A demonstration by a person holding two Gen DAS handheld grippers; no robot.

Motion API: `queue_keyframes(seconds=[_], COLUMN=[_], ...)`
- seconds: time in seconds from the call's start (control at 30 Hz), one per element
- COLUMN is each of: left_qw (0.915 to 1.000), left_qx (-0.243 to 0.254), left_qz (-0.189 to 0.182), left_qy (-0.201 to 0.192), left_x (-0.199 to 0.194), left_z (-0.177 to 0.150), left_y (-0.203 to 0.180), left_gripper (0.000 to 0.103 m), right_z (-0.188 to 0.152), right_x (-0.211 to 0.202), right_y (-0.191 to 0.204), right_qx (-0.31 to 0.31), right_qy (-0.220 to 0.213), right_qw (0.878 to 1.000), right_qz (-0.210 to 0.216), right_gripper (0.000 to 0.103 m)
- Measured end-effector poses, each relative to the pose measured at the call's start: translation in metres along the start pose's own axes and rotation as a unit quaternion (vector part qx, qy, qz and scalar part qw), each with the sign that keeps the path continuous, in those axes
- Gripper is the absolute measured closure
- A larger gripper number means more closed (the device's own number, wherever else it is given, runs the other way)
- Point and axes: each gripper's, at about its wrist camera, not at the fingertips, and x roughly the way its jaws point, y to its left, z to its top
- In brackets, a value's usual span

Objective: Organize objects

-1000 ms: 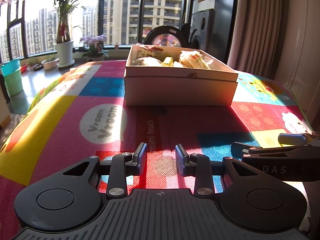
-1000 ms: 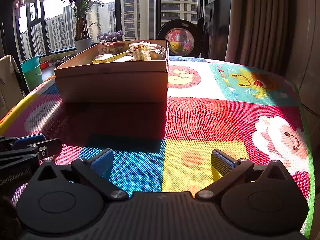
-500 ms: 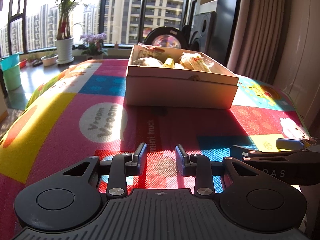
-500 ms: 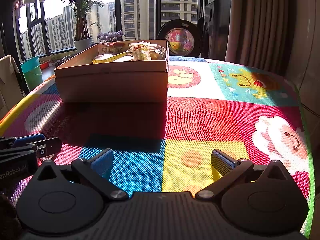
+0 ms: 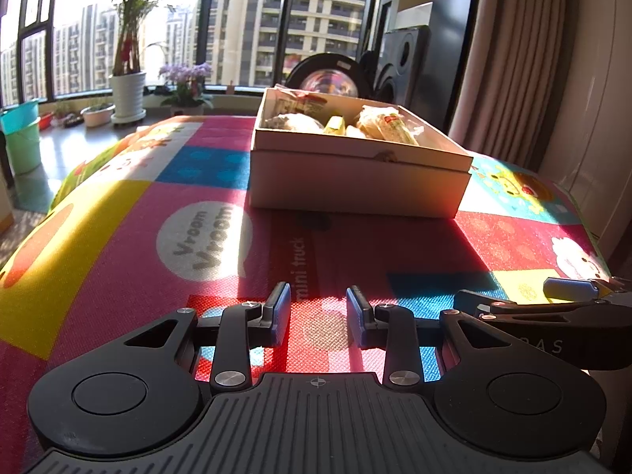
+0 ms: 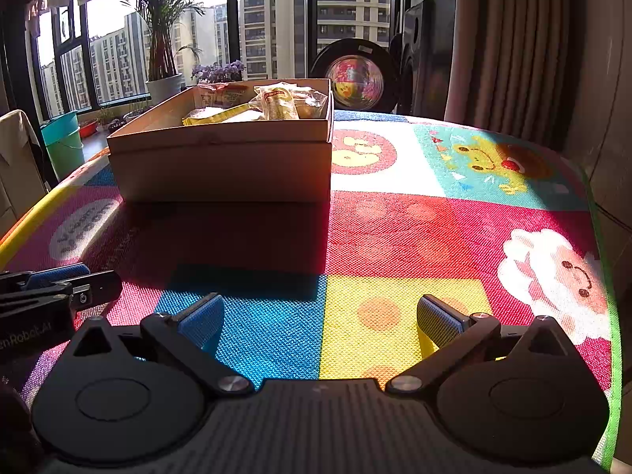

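Observation:
An open cardboard box (image 5: 355,181) stands on the far middle of the colourful mat and holds several wrapped snack packets (image 5: 385,128). The right wrist view shows the same box (image 6: 221,170) at far left with packets (image 6: 276,104) inside. My left gripper (image 5: 318,306) hovers low over the mat, well short of the box, its fingers a narrow gap apart with nothing between them. My right gripper (image 6: 320,316) is wide open and empty over the blue and yellow squares. Each gripper shows in the other's view: the right one (image 5: 553,308), the left one (image 6: 59,288).
The patterned mat (image 5: 118,217) covers the table, whose edges drop off at left and right. Curtains (image 6: 513,39) hang at the right. Behind the box are a round black device (image 6: 357,75), a speaker (image 5: 403,67), potted plants (image 5: 126,91) and windows.
The left wrist view has tipped slightly, so the box sits a little lower in its frame. The right gripper has not moved. Both finger gaps are unchanged.

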Motion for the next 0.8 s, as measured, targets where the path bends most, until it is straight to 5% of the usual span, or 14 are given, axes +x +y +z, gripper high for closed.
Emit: queue_keyframes(seconds=[0.8], left_qw=[0.9999], left_qx=[0.009], left_qz=[0.010], left_qy=[0.001], left_x=[-0.0001], left_z=[0.0005], left_y=[-0.0055], left_gripper=[0.068], right_z=[-0.0002], right_x=[-0.0006], right_y=[0.0002], right_qx=[0.000], right_qy=[0.000], right_qw=[1.000], right_qz=[0.000], right_gripper=[0.000])
